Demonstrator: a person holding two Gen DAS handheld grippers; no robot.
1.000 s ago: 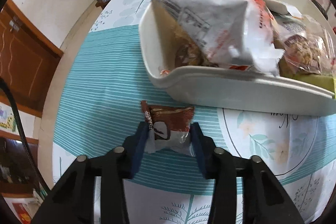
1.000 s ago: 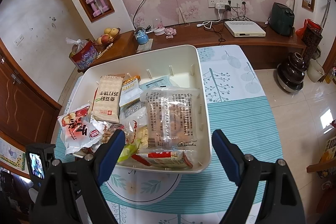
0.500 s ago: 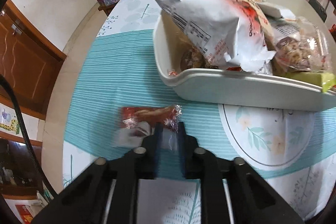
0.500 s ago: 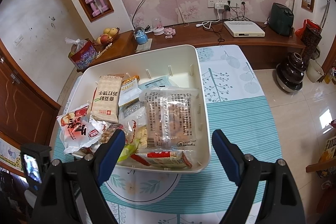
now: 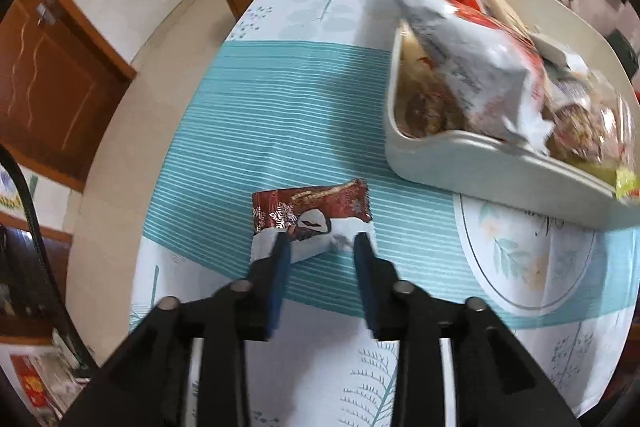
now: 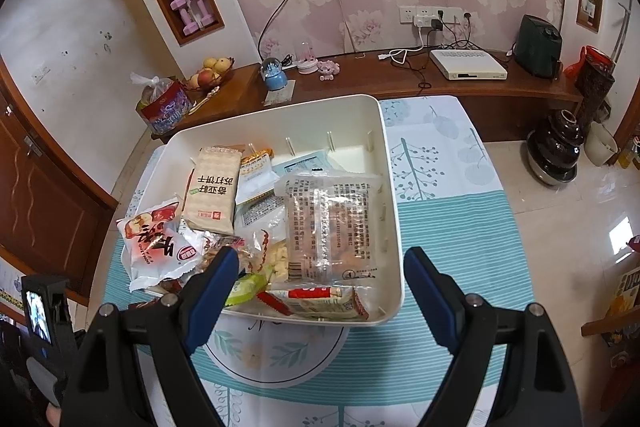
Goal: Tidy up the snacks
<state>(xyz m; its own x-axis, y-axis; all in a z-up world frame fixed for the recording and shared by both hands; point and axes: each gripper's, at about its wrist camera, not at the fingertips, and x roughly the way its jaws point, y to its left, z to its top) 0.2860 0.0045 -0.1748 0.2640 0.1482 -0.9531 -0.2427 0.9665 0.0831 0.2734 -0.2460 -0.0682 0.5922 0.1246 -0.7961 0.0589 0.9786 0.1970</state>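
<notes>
Left gripper (image 5: 318, 247): jaws opening, partly apart, straddling the near white end of a red-brown snack packet (image 5: 310, 213) lying on the striped tablecloth (image 5: 280, 115); blur hides whether the pads touch it, probably not. Packet sits near the cream bin (image 6: 394, 227) but outside it.

Right gripper (image 6: 316, 267): spread wide, holding nothing, hovering over the bin's near rim.

Bin: crowded with bagged snacks, far end bare. Progress: most stowed; this packet apparently remains.
</notes>
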